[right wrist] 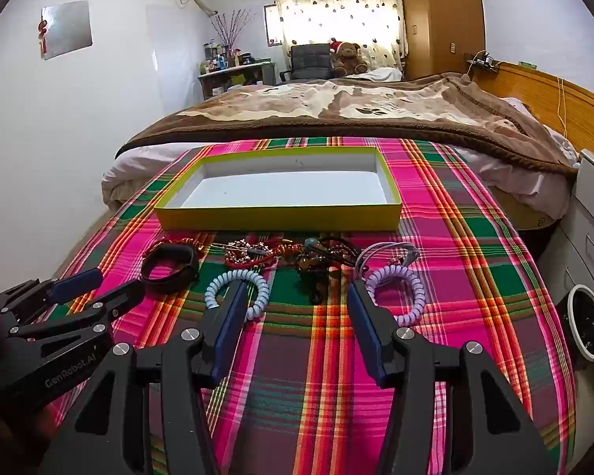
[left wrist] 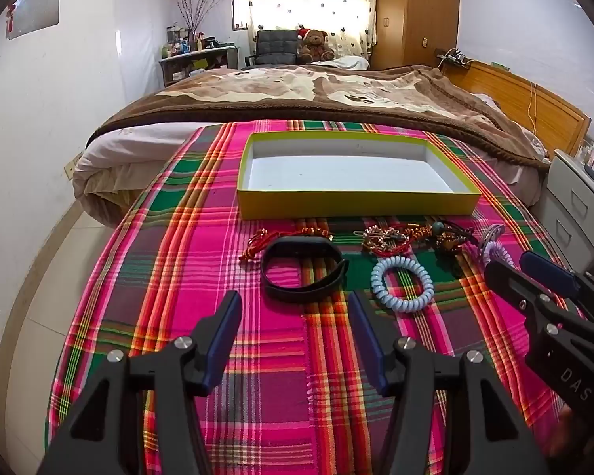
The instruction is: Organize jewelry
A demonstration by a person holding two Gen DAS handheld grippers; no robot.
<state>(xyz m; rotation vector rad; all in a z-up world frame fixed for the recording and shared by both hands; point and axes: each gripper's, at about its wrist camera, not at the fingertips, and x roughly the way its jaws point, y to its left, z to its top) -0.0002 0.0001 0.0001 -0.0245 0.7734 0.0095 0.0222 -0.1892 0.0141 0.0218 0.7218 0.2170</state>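
Looking down at the bright plaid cloth (left wrist: 202, 237), both grippers hung above it with nothing in them. The left gripper (left wrist: 295, 308) had its jaws spread wide, and only cloth showed between them. The right gripper (right wrist: 297, 297) was spread wide too, and it also gripped nothing.

The yellow box (left wrist: 352, 204) sat on the cloth, past the jewelry. Its white inside was bare. Not one piece had gone in, so the job looked like it was only at the start.

All the jewelry lay in a row just in front of the box. The black band (left wrist: 303, 269) lay straight ahead of the left gripper, near its tips. A red string bracelet (left wrist: 257, 243) lay just beside the band, and may have touched it. The blue coil bracelet (left wrist: 402, 283) lay near the left gripper's right finger. A tangled heap of beaded bracelets (left wrist: 412, 237) lay close to the box wall. The purple coil bracelet (right wrist: 400, 291) lay by the right gripper's right finger. I could not tell if the finger touched it. A grey-white hoop (right wrist: 384, 253) lay next to that coil.

Everything was left to do. Each piece had to be picked up and put in the box. The tangled heap looked like the hardest part, since its strings could catch on each other.
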